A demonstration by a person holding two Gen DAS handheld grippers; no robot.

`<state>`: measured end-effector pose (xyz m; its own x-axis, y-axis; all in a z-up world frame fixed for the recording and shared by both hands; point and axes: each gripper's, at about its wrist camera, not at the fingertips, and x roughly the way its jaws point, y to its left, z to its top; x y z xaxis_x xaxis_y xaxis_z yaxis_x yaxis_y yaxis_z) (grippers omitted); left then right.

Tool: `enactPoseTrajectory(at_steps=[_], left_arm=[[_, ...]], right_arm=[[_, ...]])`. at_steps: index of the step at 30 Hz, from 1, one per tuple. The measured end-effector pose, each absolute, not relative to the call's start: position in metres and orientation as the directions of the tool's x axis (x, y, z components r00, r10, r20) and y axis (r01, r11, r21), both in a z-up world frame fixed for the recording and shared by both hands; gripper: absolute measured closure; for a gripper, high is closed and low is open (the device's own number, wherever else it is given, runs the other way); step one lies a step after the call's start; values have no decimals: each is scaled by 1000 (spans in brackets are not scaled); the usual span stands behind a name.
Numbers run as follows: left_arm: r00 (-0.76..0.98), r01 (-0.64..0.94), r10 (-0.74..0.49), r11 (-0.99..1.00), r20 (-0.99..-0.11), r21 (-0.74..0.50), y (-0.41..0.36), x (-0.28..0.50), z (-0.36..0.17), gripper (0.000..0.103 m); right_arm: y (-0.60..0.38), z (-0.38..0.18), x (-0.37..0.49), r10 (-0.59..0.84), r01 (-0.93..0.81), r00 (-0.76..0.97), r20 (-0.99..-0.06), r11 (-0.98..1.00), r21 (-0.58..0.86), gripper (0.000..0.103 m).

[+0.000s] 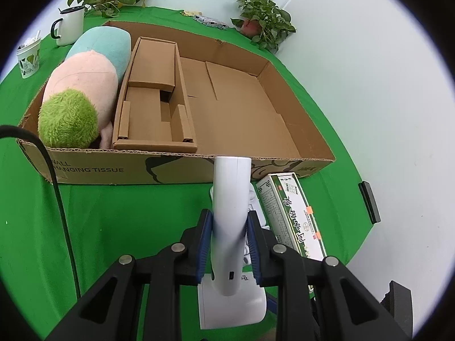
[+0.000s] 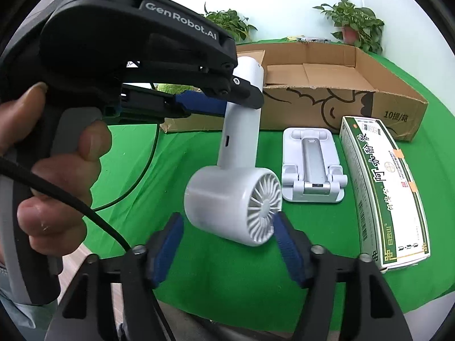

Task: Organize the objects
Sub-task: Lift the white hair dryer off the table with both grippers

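My left gripper (image 1: 229, 244) is shut on the handle of a white hand-held fan (image 1: 231, 221) and holds it above the green cloth, just in front of the cardboard box (image 1: 176, 167). In the right wrist view the fan (image 2: 233, 193) hangs head down from the left gripper (image 2: 221, 96). My right gripper (image 2: 229, 244) is open, its blue pads on either side of the fan head without touching it. A white folding stand (image 2: 312, 164) and a green-and-white carton (image 2: 384, 187) lie on the cloth to the right.
The box holds a pink, teal and green plush toy (image 1: 82, 91) at its left and a smaller cardboard insert (image 1: 155, 96). A mug (image 1: 69, 25), a paper cup (image 1: 28, 56) and potted plants (image 1: 264, 17) stand behind. A black cable (image 1: 59, 199) crosses the cloth.
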<state>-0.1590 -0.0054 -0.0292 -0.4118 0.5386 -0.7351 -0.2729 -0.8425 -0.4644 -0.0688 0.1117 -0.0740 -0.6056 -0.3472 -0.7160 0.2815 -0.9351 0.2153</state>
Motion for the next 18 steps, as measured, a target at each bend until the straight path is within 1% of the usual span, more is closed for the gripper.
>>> enactPoseTrajectory(at_steps=[3, 5, 6, 7, 10, 12, 18], left_arm=[[-404, -275, 549, -836, -732, -475, -2, -157, -27, 80], [-405, -276, 547, -837, -733, -472, -2, -156, -26, 80], [-406, -275, 544, -839, -734, -470, -2, -156, -25, 80], [-410, -273, 540, -842, -735, -466, -2, -156, -24, 80], [-413, -270, 539, -842, -734, -467, -3, -155, -20, 80], [-409, -270, 542, -840, -734, -470, -2, -155, -19, 80], [-423, -282, 538, -843, -729, -458, 2, -152, -7, 80]], right_arm=[[110, -71, -67, -337, 280, -633, -697, -939, 200, 23], [110, -71, -67, -319, 274, -651, -688, -945, 180, 23], [110, -71, -67, -310, 269, -659, -685, -948, 171, 28], [111, -72, -68, -299, 261, -667, -683, -952, 161, 38], [114, -73, -69, -279, 255, -677, -681, -957, 138, 42], [111, -72, -66, -257, 253, -686, -681, -961, 108, 42], [116, -67, -66, -270, 245, -688, -674, -960, 135, 43]])
